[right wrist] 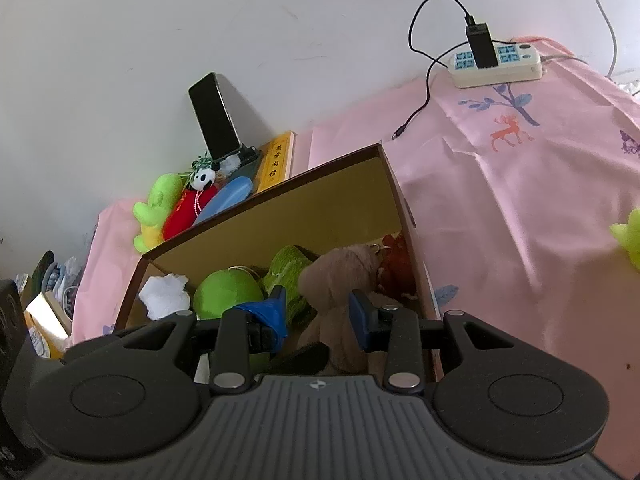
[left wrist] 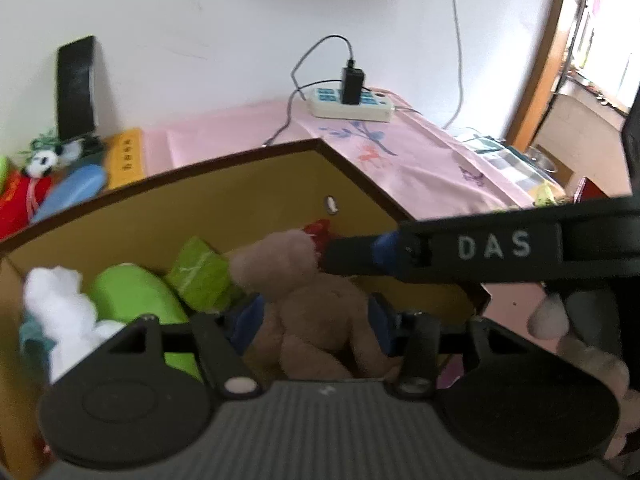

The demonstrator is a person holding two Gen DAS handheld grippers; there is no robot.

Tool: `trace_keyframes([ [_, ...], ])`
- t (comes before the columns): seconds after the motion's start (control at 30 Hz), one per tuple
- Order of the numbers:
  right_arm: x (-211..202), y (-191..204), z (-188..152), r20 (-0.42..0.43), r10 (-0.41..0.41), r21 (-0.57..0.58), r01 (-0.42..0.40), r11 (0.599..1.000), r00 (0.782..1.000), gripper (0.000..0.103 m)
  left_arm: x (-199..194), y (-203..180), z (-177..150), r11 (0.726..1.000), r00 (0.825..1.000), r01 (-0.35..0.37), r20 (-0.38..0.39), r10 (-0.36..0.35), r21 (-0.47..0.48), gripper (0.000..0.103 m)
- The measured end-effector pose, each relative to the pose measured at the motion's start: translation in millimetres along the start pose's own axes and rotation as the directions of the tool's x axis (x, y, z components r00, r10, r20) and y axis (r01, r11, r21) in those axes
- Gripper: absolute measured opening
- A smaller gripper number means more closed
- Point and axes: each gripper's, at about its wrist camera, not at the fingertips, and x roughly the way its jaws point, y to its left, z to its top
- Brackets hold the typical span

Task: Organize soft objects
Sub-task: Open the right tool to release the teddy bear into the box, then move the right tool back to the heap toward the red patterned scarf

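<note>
A brown plush bear sits over the open cardboard box, between the blue pads of my left gripper, which is shut on it. In the right wrist view the bear lies between the blue pads of my right gripper, whose jaws stand apart around it. The right gripper's finger reaches in from the right near the bear's head. Inside the box lie a white plush, green plushes and a red plush.
Behind the box, on the pink cloth, lie a green plush, a red panda doll, a blue item, a black phone and a yellow box. A power strip sits far right. Another green plush lies right.
</note>
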Motion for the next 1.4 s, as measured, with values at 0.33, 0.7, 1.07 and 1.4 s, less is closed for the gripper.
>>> trace_keyframes([
  [0.33,-27,2,-10,0.048,0.0,-0.025,0.001,1.0,0.999,0.019,-25,-19,1,0.99,0.99,-0.143,-0.002,0.143,0.001,0.051],
  [0.7,-56,-9,-22,0.073,0.005,-0.009,-0.004,1.0,0.997,0.019,-47,-48,-7,0.974,0.974,-0.226,0.003,0.226,0.032,0.056],
  [1.07,-75,-30,-33,0.083,-0.02,0.017,0.018,1.0,0.996,0.019,-48,-81,-10,0.968,0.972,-0.236,0.0,0.237,0.082,0.061],
  [1.4,-88,-61,-47,0.07,-0.073,0.05,0.07,0.996,0.995,0.019,-48,-117,-23,0.972,0.985,-0.169,0.002,0.171,0.161,0.064],
])
